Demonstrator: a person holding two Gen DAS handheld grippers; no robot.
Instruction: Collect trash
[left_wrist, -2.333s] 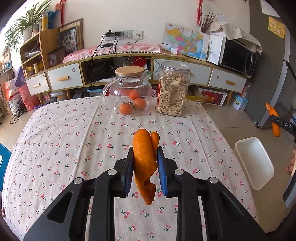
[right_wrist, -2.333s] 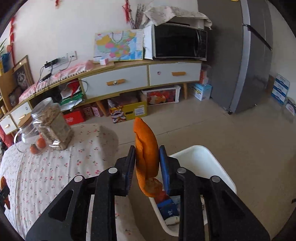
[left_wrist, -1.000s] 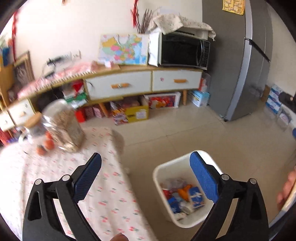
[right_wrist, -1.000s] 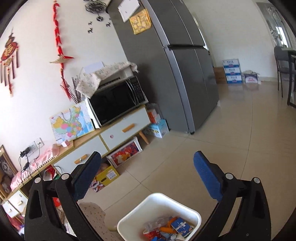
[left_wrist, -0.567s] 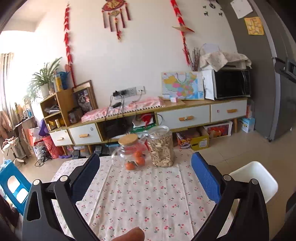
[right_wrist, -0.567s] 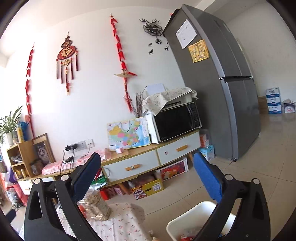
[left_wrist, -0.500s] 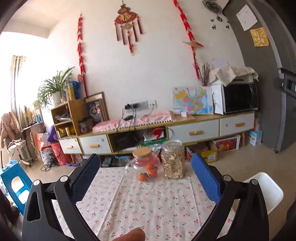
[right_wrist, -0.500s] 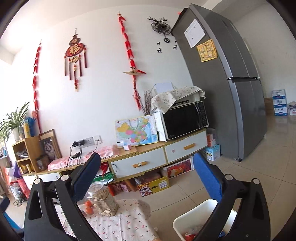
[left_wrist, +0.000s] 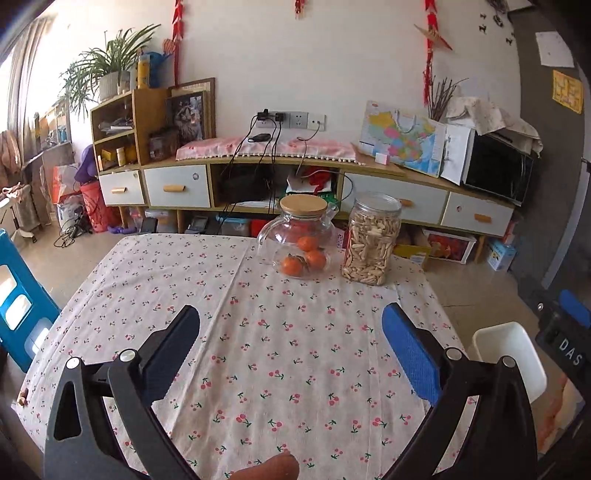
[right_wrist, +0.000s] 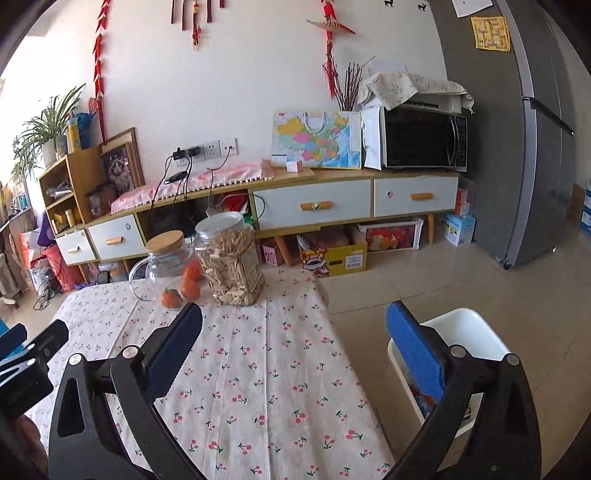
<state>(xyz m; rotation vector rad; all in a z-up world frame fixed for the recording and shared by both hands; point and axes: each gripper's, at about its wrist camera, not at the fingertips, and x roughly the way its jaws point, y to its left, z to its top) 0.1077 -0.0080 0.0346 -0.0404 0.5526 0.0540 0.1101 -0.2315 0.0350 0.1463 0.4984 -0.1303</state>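
Both grippers (left_wrist: 291, 347) (right_wrist: 293, 347) back over table (left_wrist: 295, 314) — fingers wide (empty).

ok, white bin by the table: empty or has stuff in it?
Not empty. The right wrist view shows coloured bits inside the white bin, low behind the gripper finger; how full, cannot tell.

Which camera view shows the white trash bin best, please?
The right wrist view shows the white trash bin best: its rim and part of its inside appear, beside the table. The left wrist view shows only a part of the rim, at the picture's right edge.
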